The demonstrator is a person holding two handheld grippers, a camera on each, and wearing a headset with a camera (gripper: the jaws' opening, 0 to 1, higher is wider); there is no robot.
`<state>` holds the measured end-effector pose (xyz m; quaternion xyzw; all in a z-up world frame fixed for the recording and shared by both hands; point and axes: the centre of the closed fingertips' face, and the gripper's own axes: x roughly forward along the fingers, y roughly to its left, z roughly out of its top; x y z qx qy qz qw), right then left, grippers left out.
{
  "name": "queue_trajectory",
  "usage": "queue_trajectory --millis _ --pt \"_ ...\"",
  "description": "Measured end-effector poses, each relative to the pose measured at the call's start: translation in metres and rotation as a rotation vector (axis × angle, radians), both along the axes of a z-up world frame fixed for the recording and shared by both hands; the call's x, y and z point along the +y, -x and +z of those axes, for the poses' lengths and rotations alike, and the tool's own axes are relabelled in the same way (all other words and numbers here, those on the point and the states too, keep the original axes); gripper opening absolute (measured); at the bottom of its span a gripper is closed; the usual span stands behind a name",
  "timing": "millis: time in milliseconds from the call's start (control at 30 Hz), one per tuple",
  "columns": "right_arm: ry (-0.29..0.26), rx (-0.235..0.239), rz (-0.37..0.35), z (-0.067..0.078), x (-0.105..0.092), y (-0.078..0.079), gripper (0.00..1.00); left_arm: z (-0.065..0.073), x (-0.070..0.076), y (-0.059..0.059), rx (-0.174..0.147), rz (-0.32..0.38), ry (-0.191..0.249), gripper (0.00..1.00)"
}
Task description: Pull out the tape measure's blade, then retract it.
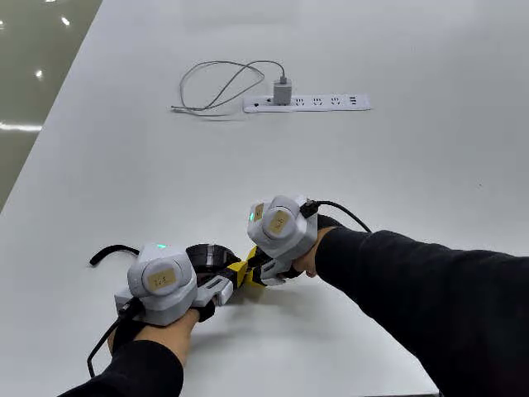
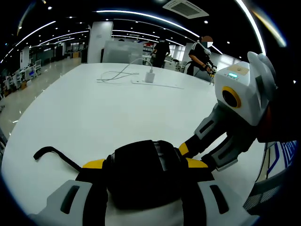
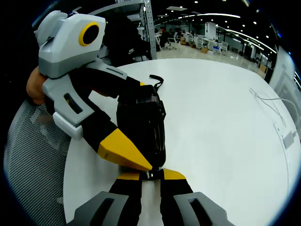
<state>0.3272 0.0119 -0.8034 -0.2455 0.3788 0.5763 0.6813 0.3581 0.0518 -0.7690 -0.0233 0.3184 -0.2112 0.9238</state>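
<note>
On the table [image 1: 397, 190], the tape measure [image 1: 207, 255] lies near the front edge at about 6 o'clock. Its case sits between the jaws of the left gripper [image 1: 221, 285], which reaches in from 7 o'clock, and the right gripper [image 1: 256, 269] comes in from 2 o'clock with its tips meeting at the case's 3 o'clock side. The wrist strap [image 1: 111, 251] trails from the case toward 9 o'clock. Well apart at 12 o'clock lies the power strip [image 1: 322, 102], with a charger [image 1: 283, 89] plugged in at its 9 o'clock end and the cable [image 1: 194, 108] looped farther toward 9 o'clock.
</note>
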Motion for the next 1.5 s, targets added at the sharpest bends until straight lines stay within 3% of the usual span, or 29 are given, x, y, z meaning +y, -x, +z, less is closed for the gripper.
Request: queue_trajectory --millis 600,900,967,1033,1133,1433,1500 --pt "0.002 -0.014 -0.002 -0.001 0.000 0.000 0.11 0.000 -0.001 0.000 -0.011 -0.002 -0.007 0.60" --pt "0.020 -0.043 -0.002 -0.001 0.000 -0.001 0.14 0.000 -0.001 0.000 -0.009 -0.017 -0.019 0.61" --pt "0.024 -0.053 -0.002 -0.001 -0.001 -0.002 0.16 0.001 -0.002 0.001 -0.007 -0.032 -0.024 0.61" --pt "0.029 -0.072 0.003 0.000 -0.001 -0.003 0.18 0.003 -0.003 0.000 -0.025 -0.071 -0.052 0.61" --pt "0.030 -0.082 0.000 0.001 -0.003 -0.005 0.21 0.004 -0.001 0.001 0.000 -0.079 -0.033 0.61" --pt "0.010 -0.103 -0.033 0.016 -0.012 -0.004 0.22 0.005 0.006 0.005 -0.004 -0.148 -0.036 0.64" --pt "0.001 -0.108 -0.043 0.019 -0.014 -0.002 0.22 0.008 0.008 0.007 -0.018 -0.183 -0.039 0.65"
